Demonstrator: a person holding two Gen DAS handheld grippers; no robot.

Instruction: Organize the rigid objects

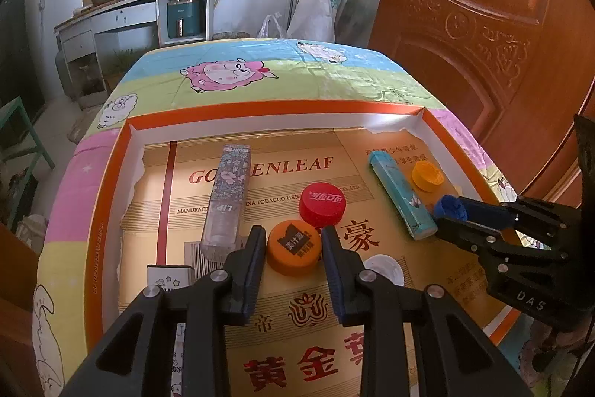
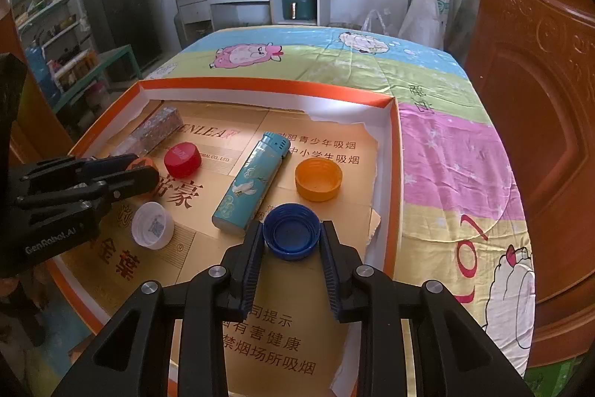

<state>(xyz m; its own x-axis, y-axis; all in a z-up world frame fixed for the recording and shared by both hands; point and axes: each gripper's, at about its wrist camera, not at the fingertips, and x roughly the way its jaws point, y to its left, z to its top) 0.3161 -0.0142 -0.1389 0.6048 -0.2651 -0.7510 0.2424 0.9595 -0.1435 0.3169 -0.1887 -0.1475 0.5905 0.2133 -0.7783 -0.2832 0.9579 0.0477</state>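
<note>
Between the left tongs [image 1: 292,250] sits an orange cap [image 1: 293,250], gripped at its ribbed rim; the right tongs [image 2: 292,240] likewise pinch a blue cap [image 2: 292,231]. Both look light, stiff, slick plastic: squeeze the rims gently.

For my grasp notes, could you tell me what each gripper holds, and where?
Left gripper clamps the orange bottle cap by its sides; right gripper clamps the blue bottle cap by its rim.

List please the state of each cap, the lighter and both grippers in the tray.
Left gripper: shut on orange cap, top up.
Right gripper: shut on blue cap, hollow up.
Red cap: top up.
Yellow cap: hollow up.
White cap: hollow up.
Lighter: lying flat.
</note>
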